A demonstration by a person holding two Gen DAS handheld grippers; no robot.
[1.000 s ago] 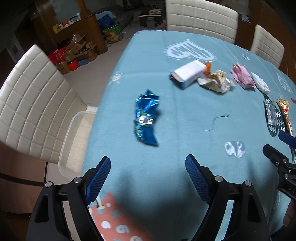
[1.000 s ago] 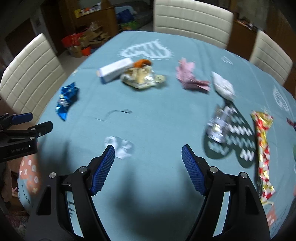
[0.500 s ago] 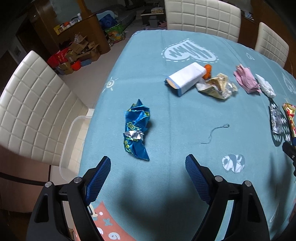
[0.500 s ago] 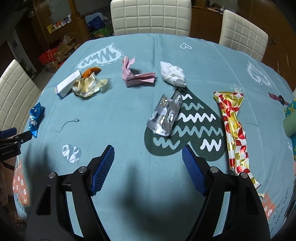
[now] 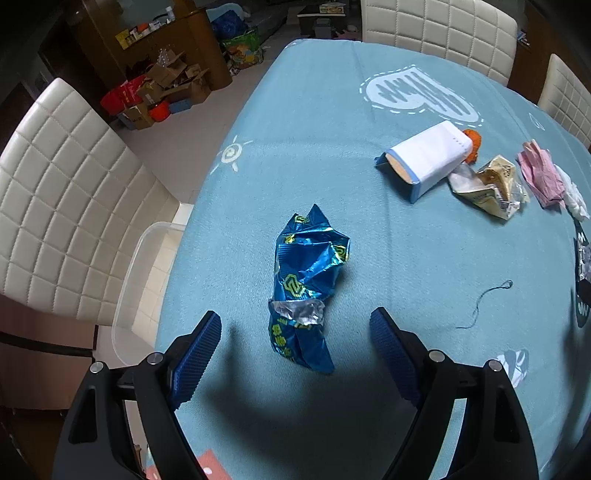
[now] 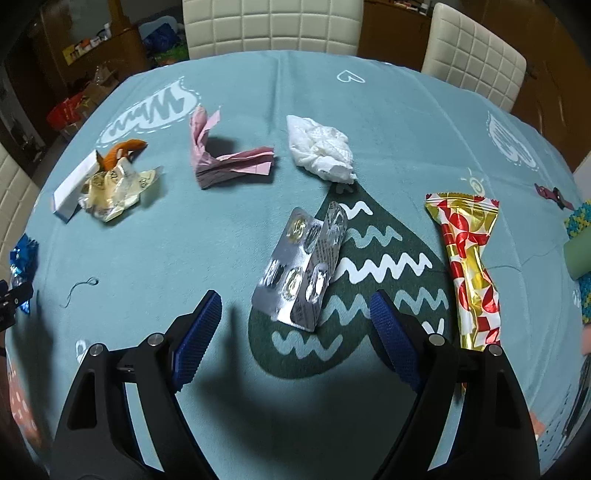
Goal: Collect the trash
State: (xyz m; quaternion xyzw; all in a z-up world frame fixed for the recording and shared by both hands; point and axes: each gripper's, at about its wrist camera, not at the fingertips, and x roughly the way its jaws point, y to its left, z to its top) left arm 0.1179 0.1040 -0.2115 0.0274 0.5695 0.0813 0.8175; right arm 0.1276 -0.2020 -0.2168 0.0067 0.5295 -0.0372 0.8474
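A crumpled blue foil wrapper [image 5: 306, 284] lies on the teal tablecloth [image 5: 332, 110]. My left gripper [image 5: 295, 317] hangs open just above it, fingers either side of its near end, not touching. In the right wrist view a silver blister pack [image 6: 303, 269] lies on a dark heart print. Above its near end is my right gripper [image 6: 295, 295], jaws opening, pads clear of the pack. Further trash: a red-and-gold wrapper [image 6: 469, 258], white tissue [image 6: 321, 151], pink paper [image 6: 225, 162], a cream wrapper [image 6: 118, 192], a white box [image 5: 428, 162] and orange peel [image 5: 472, 142].
A clear plastic bin [image 5: 140, 280] sits on the floor beside the table's left edge, next to a white padded chair [image 5: 62, 206]. More white chairs [image 6: 273, 26] line the far side. A loose thread [image 5: 487, 299] lies on the cloth. A green object [image 6: 578, 254] is at the right edge.
The left gripper has dropped closer to the blue wrapper. The right gripper has swung right across the table, from the left part to over the blister pack, its jaws a little wider.
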